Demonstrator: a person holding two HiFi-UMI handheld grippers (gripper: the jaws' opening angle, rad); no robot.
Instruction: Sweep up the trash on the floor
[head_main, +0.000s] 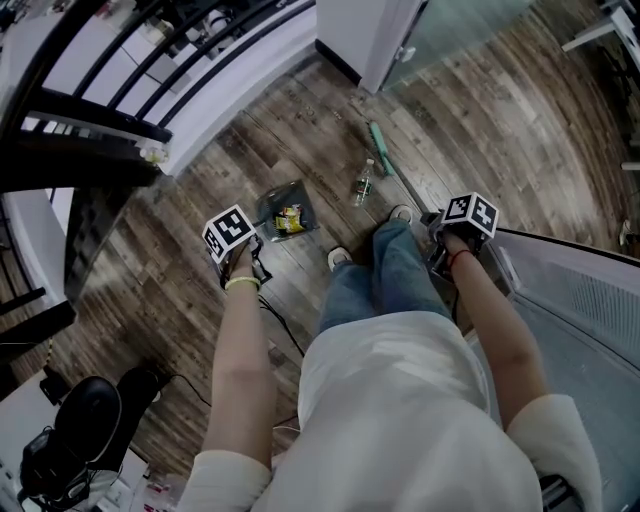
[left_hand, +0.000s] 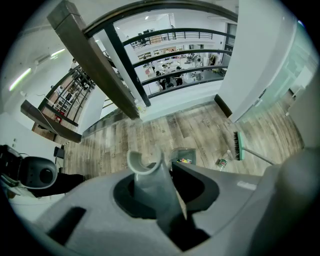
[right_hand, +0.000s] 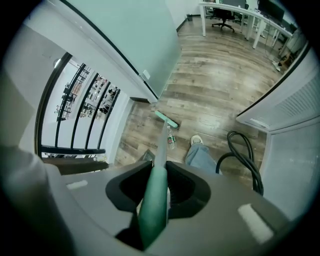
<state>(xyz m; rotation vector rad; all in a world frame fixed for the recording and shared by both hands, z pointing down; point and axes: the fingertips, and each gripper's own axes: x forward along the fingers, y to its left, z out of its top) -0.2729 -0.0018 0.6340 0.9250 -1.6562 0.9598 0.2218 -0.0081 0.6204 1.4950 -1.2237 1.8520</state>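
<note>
Worn, matt wood-grain planks make the floor (head_main: 300, 130). The dustpan (head_main: 275, 200) is smooth grey plastic; beside the dustpan, a clear glossy plastic bottle (head_main: 363, 184) and a green plastic broom (head_main: 379, 142).

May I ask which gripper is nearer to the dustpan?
Left. The left gripper grips the dustpan by its handle; the right gripper holds the broom beyond the person's legs.

Floor (head_main: 480, 130): grey-brown wood planks, matte, evenly lit. Black railing (head_main: 100, 112) edges it; a bright multi-level atrium lies beyond the railing. Right of railing: white pillar (head_main: 360, 35), then frosted glass partition (head_main: 460, 25). Farther right of railing: white desks (right_hand: 240, 12).
</note>
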